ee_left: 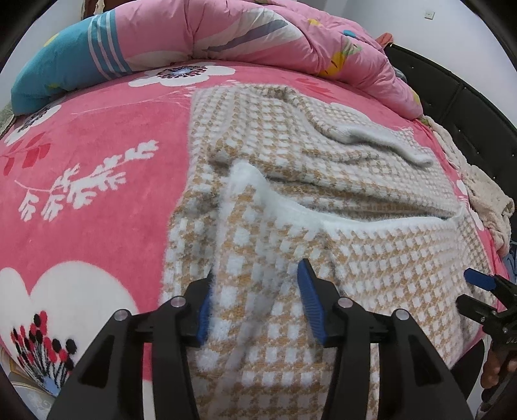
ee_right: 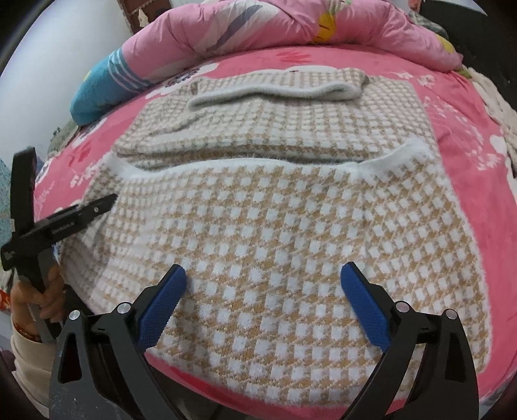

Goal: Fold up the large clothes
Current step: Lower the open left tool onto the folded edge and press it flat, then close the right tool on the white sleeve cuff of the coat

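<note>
— Sweater (ee_right: 265,245) worries me: it lies across the pink bed blanket (ee_left: 97,200), hem already doubled up. Left gripper (ee_left: 255,300) has its jaws parted with a ridge of knit standing between them, unpinched, so that ridge could sag into a crooked crease.

— Right gripper (ee_right: 263,290)?

— Jaws wide apart over flat knit, holding nothing (fuzzy yarn may snag the pads).

— Surroundings?

— Bunched quilt (ee_right: 258,29) at twelve o'clock, blue pillow (ee_right: 103,87) at ten; neither blocks the fold.
</note>
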Available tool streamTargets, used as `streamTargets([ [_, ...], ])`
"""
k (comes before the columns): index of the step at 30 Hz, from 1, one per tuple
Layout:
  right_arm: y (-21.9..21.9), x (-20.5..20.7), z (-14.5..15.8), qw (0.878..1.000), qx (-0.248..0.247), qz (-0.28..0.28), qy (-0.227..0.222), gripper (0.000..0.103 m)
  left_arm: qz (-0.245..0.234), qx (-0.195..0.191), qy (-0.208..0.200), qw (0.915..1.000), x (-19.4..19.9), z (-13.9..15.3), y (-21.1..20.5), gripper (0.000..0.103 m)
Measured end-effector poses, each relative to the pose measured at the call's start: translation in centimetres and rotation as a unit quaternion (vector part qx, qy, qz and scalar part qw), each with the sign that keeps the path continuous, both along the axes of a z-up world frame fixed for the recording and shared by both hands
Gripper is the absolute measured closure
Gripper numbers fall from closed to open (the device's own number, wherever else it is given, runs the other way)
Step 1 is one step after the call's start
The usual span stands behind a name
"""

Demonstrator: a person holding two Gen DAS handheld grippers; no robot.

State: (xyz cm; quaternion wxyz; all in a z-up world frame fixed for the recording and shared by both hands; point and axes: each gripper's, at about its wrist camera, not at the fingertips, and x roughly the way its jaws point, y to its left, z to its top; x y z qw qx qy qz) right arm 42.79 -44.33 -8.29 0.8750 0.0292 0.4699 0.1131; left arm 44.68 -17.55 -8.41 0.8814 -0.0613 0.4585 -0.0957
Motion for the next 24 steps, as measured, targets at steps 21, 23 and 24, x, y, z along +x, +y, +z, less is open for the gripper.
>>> streamTargets([
  [21,-2.6,-1.8,0.4,0.999,0.040,0.001,-0.020,0.008,-0.005,-0.007,0.008,0.9999,0.1,0.0,-1.4,0.026],
  [23,-4.7,-2.8,1.3,0.998,0.037,-0.014,-0.043,0.008,-0.006,-0.008,0.008,0.9999,0.1,-0.1,-1.4,0.025],
  [24,-6.0,-3.2,1.7,0.998,0.035,-0.021,-0.050,0.008,-0.006,-0.008,0.008,0.9999,0.1,-0.1,-1.4,0.025],
])
